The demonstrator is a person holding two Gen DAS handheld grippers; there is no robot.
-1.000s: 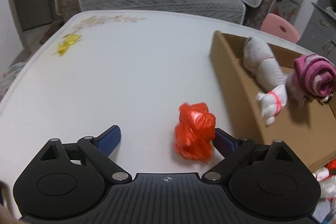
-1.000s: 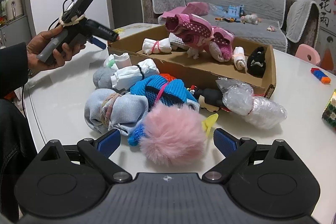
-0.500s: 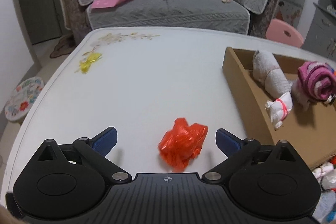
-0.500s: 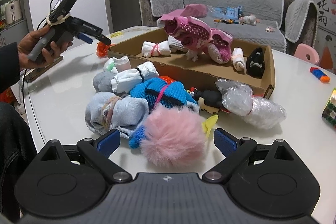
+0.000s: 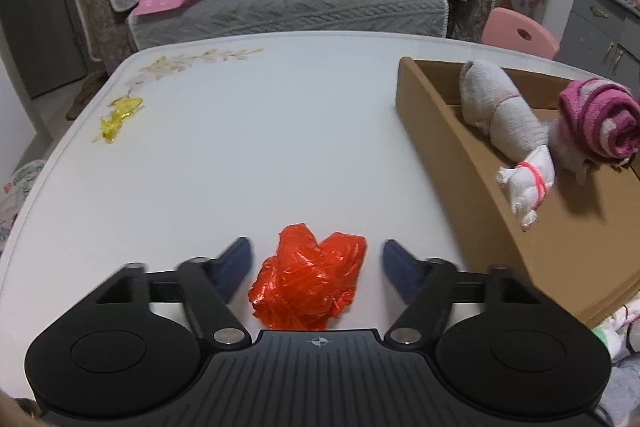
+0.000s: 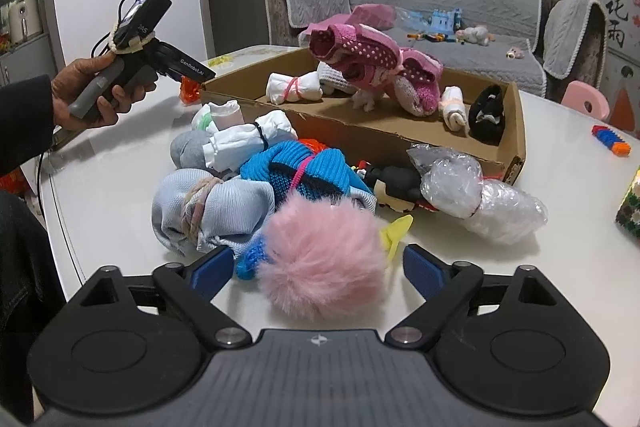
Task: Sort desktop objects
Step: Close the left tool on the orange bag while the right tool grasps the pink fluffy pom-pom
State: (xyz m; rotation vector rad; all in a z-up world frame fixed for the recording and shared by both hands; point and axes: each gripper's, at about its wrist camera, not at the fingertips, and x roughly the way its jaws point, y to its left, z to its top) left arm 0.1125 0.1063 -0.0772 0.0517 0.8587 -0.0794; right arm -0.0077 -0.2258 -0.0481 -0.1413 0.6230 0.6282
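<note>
Now the left gripper point(image 5: 315, 259) is closing around the crumpled orange plastic wrapper point(image 5: 310, 287) on the white table point(image 5: 240, 131), pads not yet touching, open tabletop beyond, cardboard tray's point(image 5: 448, 163) edge to its right. The right gripper point(image 6: 318, 269) is closing astride the fluffy pink pompom point(image 6: 324, 263), with small gaps either side.

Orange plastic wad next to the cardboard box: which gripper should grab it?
Left. The left gripper already straddles the orange wad, its jaws closing on either side with a small gap left. The right gripper sits at the pink pompom, with the clothes pile between it and the wad.
</note>
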